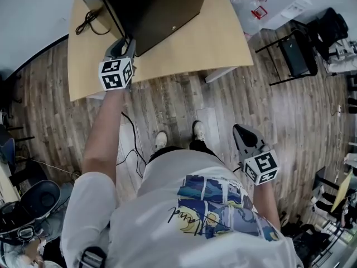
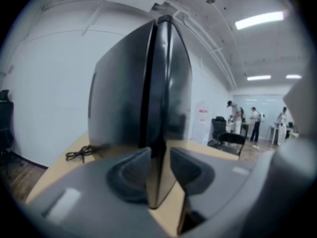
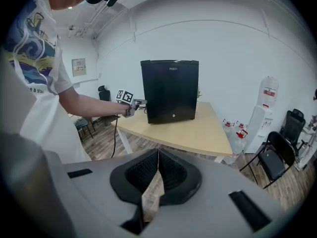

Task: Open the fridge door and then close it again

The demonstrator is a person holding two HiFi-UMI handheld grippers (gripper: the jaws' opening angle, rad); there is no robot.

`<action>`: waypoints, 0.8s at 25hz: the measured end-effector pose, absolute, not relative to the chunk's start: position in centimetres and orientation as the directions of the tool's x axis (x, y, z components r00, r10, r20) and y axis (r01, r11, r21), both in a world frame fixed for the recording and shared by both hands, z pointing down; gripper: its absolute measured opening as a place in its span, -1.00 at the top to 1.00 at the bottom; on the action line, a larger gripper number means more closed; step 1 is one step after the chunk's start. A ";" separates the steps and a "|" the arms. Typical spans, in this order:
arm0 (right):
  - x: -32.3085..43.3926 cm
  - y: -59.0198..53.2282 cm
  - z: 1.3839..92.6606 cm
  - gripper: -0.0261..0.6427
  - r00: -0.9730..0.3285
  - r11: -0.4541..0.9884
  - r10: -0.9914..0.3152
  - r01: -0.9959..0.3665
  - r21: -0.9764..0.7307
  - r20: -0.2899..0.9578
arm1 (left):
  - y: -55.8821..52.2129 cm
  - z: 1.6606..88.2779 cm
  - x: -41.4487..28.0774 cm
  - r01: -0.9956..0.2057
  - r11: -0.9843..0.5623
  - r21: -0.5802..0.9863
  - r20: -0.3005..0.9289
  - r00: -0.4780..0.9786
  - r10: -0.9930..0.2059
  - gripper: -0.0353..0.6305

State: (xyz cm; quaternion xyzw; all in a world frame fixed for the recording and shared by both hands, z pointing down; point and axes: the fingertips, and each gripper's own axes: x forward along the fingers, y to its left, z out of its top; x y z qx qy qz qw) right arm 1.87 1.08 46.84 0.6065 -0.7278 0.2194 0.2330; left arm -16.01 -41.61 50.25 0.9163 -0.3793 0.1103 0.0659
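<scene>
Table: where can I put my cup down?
The table is bare to the right of the fridge, out to its right and near edges. The left side is crowded: the cable lies beside the fridge, and the left gripper is at the fridge's near corner.

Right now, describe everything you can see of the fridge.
The fridge is a small, glossy black cube standing upright on a light wooden table. Its door looks shut, with a small mark near the top and a round spot low down. The left gripper has its jaws astride the door's edge; a pinch cannot be confirmed.
</scene>
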 end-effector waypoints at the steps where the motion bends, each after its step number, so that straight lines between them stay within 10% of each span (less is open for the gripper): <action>1: 1.8 1.0 46.9 0.88 -0.158 0.169 -0.781 -0.985 -0.039 0.605 | -41.7 50.3 -16.1 -0.703 -0.710 0.035 0.252 0.694 -0.675 0.50; 20: 0.5 -1.8 46.8 0.88 -0.151 0.155 -0.790 -0.987 -0.044 0.594 | -42.4 49.4 -15.5 -0.628 -0.778 0.031 0.225 0.763 -0.607 0.41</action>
